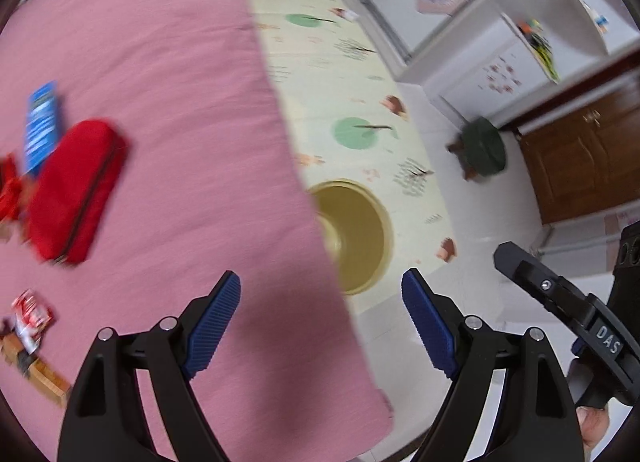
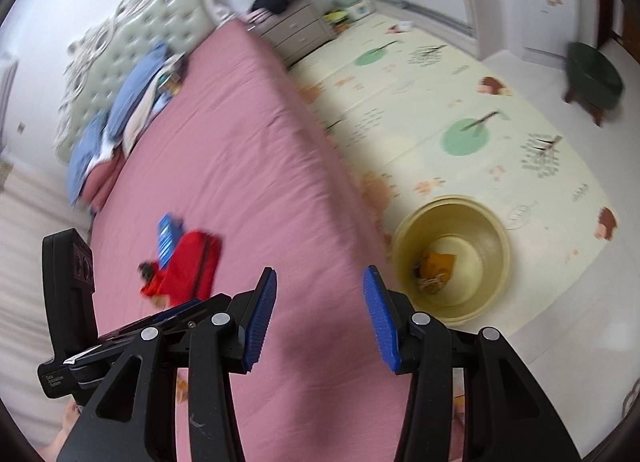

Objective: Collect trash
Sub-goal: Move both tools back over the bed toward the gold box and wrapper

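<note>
A yellow waste bin (image 2: pixel 496 234) stands on the floor mat beside the pink bed (image 2: pixel 240 142), with orange trash (image 2: pixel 438 262) at its bottom. In the left wrist view the bed edge hides part of the bin (image 1: pixel 382 222). A red-and-white wrapper (image 1: pixel 30 314) and a wooden-looking piece (image 1: pixel 40 372) lie on the bed at the lower left. My left gripper (image 1: pixel 320 290) is open over the bed edge with nothing between its fingers. My right gripper (image 2: pixel 320 278) is open too, above the bed edge just left of the bin, and holds nothing.
A red zip pouch (image 1: pixel 76 190) and a blue packet (image 1: pixel 40 126) lie on the bed. A green stool (image 1: pixel 482 146), a brown door, white cupboards and a grey drawer chest (image 2: pixel 300 28) ring the patterned mat. Pillows are heaped at the headboard (image 2: pixel 120 102).
</note>
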Action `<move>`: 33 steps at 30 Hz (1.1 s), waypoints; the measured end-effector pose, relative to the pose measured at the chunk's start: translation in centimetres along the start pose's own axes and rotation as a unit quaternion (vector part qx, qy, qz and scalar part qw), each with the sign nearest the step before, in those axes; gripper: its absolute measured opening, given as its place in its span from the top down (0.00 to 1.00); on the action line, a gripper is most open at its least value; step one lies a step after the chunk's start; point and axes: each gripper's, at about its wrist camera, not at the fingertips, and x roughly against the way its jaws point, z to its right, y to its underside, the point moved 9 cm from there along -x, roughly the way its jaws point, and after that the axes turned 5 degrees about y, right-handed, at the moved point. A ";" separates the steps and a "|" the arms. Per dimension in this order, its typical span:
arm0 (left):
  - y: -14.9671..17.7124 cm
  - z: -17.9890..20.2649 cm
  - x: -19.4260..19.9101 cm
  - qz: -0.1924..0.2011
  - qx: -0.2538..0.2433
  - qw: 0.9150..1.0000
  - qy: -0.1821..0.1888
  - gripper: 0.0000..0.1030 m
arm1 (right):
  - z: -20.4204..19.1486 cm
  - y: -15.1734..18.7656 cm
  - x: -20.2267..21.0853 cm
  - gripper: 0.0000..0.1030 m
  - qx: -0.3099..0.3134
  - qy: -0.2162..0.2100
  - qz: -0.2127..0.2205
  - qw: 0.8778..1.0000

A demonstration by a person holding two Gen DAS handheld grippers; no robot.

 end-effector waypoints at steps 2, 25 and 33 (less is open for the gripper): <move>0.6 -2.5 1.7 0.013 0.013 1.000 -0.013 0.20 | -3.0 1.1 -0.9 0.56 0.026 -0.008 -0.011 1.000; 11.0 -25.5 13.2 0.067 0.194 0.976 -0.079 0.19 | -24.3 13.8 -7.9 0.56 0.192 -0.065 -0.106 0.973; 13.8 -30.6 12.4 0.065 0.257 0.960 -0.093 0.19 | -28.1 17.2 -11.5 0.56 0.235 -0.067 -0.139 0.960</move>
